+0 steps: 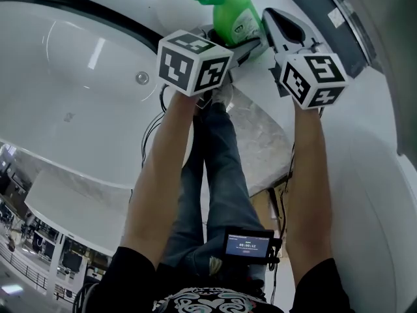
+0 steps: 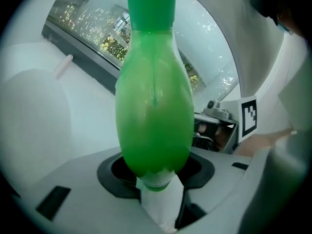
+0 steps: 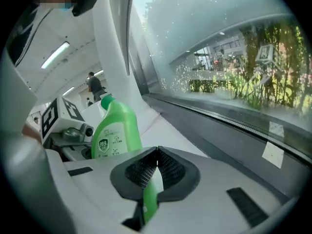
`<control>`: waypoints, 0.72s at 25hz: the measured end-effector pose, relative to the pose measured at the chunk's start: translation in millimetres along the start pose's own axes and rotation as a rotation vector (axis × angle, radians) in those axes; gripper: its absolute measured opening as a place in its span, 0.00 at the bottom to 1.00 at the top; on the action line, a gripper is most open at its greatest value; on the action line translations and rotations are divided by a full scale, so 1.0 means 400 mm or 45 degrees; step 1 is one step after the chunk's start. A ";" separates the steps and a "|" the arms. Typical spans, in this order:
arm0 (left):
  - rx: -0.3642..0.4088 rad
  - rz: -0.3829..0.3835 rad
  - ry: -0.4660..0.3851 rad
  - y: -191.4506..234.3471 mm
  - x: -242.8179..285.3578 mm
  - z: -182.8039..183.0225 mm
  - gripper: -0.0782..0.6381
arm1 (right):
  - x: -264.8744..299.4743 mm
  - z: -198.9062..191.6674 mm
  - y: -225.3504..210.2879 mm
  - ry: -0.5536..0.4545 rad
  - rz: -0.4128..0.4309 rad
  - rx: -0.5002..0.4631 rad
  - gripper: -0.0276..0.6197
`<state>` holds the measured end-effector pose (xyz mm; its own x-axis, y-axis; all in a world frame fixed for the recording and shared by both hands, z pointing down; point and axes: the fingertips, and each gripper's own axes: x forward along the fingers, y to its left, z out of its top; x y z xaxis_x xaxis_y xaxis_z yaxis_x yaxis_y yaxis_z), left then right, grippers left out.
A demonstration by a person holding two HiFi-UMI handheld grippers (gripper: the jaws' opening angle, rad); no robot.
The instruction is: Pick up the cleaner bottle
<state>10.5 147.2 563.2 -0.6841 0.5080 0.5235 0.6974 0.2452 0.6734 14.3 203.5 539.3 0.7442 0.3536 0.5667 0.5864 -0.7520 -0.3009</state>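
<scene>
Grasp stage, I judge: left gripper [image 2: 156,189] jaws clamp wide on the cleaner bottle [image 2: 153,106] at the bathtub ledge [image 1: 182,8]; right gripper [image 3: 156,167] jaws are closed, empty. Next I need a steady, upright lift clear of the ledge.

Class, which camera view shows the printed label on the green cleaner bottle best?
The right gripper view: the cleaner bottle faces the camera with its label unobstructed. The head view shows part of the label, small and at an angle. The left gripper view shows only the bottle's plain green side.
</scene>
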 end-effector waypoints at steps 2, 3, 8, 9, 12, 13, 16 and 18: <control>-0.034 -0.030 -0.015 0.000 -0.002 0.004 0.39 | 0.012 0.003 -0.004 0.024 0.059 0.051 0.09; -0.049 -0.039 -0.022 0.001 -0.001 0.004 0.39 | 0.013 0.002 -0.003 0.025 0.085 0.069 0.09; -0.196 -0.099 -0.067 -0.006 0.010 -0.005 0.39 | -0.006 -0.018 -0.001 0.030 0.168 0.151 0.09; -0.241 -0.114 -0.088 -0.007 0.010 -0.006 0.39 | -0.010 -0.020 0.006 0.033 0.207 0.189 0.09; -0.373 -0.151 -0.166 0.006 0.002 -0.007 0.39 | -0.011 -0.025 0.043 0.095 0.312 0.166 0.09; -0.407 -0.162 -0.193 0.010 -0.003 -0.007 0.39 | -0.011 -0.027 0.055 0.123 0.324 0.108 0.09; -0.468 -0.201 -0.277 0.006 -0.020 0.005 0.39 | -0.030 -0.020 0.062 0.127 0.296 -0.018 0.09; -0.507 -0.233 -0.330 0.005 -0.027 0.023 0.38 | -0.053 -0.005 0.025 0.047 0.207 0.020 0.09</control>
<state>21.3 149.7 553.9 -0.6771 0.6864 0.2654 0.4009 0.0416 0.9152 3.9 187.5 525.7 0.8178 0.2069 0.5370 0.4641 -0.7889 -0.4028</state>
